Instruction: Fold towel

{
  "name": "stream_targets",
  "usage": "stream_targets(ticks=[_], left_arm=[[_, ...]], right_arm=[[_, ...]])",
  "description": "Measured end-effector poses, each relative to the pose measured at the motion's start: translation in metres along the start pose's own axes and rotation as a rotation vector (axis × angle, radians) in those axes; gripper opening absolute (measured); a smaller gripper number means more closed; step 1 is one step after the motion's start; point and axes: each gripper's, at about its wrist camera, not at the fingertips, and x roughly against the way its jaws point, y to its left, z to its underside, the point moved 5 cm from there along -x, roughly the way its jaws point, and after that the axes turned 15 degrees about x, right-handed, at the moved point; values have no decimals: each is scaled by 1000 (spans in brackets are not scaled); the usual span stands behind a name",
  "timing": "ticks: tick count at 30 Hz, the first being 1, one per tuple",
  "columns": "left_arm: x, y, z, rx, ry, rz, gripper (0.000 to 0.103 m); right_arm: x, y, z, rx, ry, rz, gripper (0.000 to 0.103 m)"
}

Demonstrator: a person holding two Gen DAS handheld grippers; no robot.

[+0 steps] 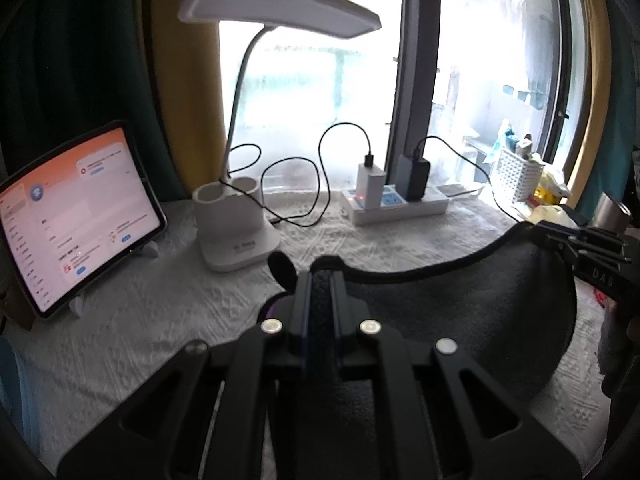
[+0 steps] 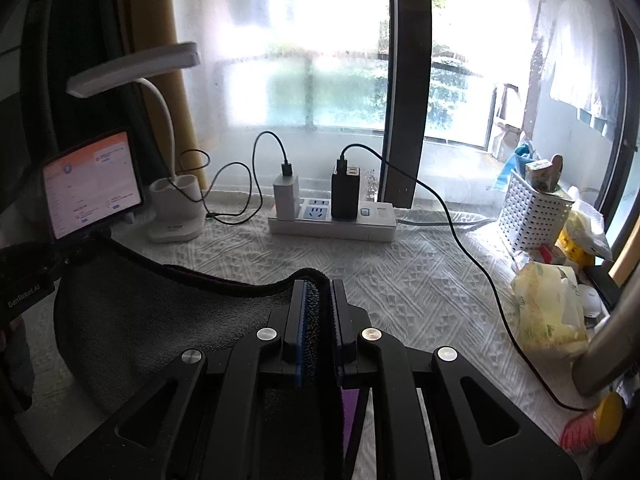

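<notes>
A dark grey towel (image 1: 460,312) with a black hem hangs stretched between my two grippers above the white textured tablecloth (image 1: 160,300). My left gripper (image 1: 320,280) is shut on the towel's left corner. My right gripper (image 2: 318,292) is shut on the other corner; it also shows in the left wrist view (image 1: 576,244) at the right edge. In the right wrist view the towel (image 2: 152,316) sags to the left, towards the left gripper's body (image 2: 28,276). A purple side of the towel shows under the right gripper.
A tablet on a stand (image 1: 76,216) stands at the left. A white desk lamp (image 1: 236,224), a power strip with chargers and cables (image 1: 396,200), a white basket (image 2: 532,216) and bags and bottles (image 2: 548,308) line the window side and right.
</notes>
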Motion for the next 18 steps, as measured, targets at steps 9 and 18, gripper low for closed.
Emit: stream_targets(ticks=[9,18], left_arm=[[-52,4,-2,-6,58,-23,9],[-89,21,10,39,150,-60,10]], right_arm=[[-49,-9,10,-10,75,-3,12],[-80,-11,26,-40,143,9,12]])
